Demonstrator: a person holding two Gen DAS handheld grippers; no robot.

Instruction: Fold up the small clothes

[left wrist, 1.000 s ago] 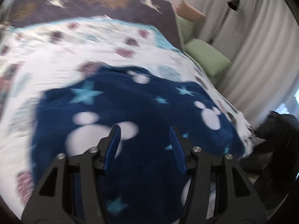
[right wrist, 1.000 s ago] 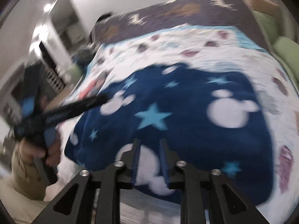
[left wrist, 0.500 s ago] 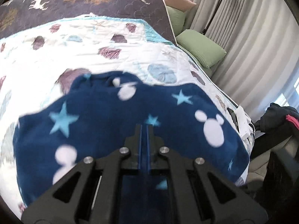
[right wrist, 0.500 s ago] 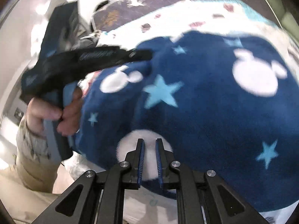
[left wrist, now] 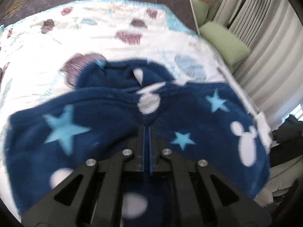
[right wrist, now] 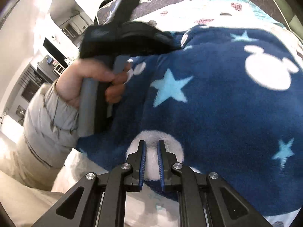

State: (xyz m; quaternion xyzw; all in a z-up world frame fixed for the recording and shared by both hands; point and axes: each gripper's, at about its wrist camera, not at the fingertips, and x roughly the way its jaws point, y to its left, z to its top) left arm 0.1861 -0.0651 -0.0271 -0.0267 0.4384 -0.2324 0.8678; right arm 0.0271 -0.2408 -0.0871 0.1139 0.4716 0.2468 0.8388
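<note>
Blue fleece with stars, your small blanket (left wrist: pixel 98 117), lies on the white quilt (left wrist: pixel 94 28) on the bed. Your left tongs (left wrist: pixel 147 130) are pinched on a bunched fold of it; the picture is blurry there. Your right tongs (right wrist: pixel 151 151) stand narrow, squeezing the near edge at a white patch. Your left hand (right wrist: pixel 90 81) hides some fleece.
</note>
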